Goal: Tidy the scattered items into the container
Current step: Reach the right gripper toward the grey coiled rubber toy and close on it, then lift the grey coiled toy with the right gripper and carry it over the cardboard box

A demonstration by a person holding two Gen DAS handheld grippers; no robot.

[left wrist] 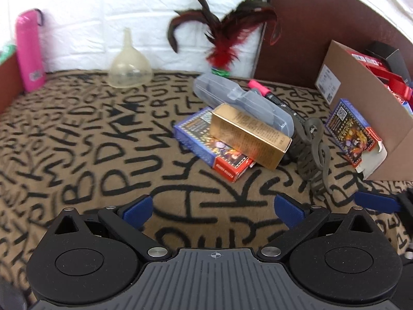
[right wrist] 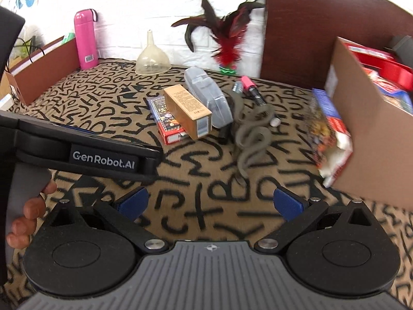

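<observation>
A gold box [left wrist: 250, 135] [right wrist: 187, 111] lies across a blue-red card box [left wrist: 206, 147] [right wrist: 166, 121], next to a clear plastic case [left wrist: 242, 100] [right wrist: 209, 95]. A grey rubber snake [left wrist: 317, 149] [right wrist: 253, 134] and a pink marker [left wrist: 260, 87] [right wrist: 249, 85] lie to their right. A second card box [left wrist: 353, 137] [right wrist: 327, 134] leans on the cardboard container [left wrist: 366, 95] [right wrist: 366, 118] at right. My left gripper [left wrist: 213, 206] is open and empty above the cloth. My right gripper [right wrist: 210, 204] is open and empty too.
A clear funnel [left wrist: 129, 64] [right wrist: 153, 59], a pink bottle [left wrist: 29, 51] [right wrist: 85, 40] and a red feather shuttlecock [left wrist: 222, 49] [right wrist: 228, 49] stand by the white back wall. The container holds red boxes [left wrist: 382, 69]. The left gripper's body [right wrist: 77, 144] crosses the right wrist view.
</observation>
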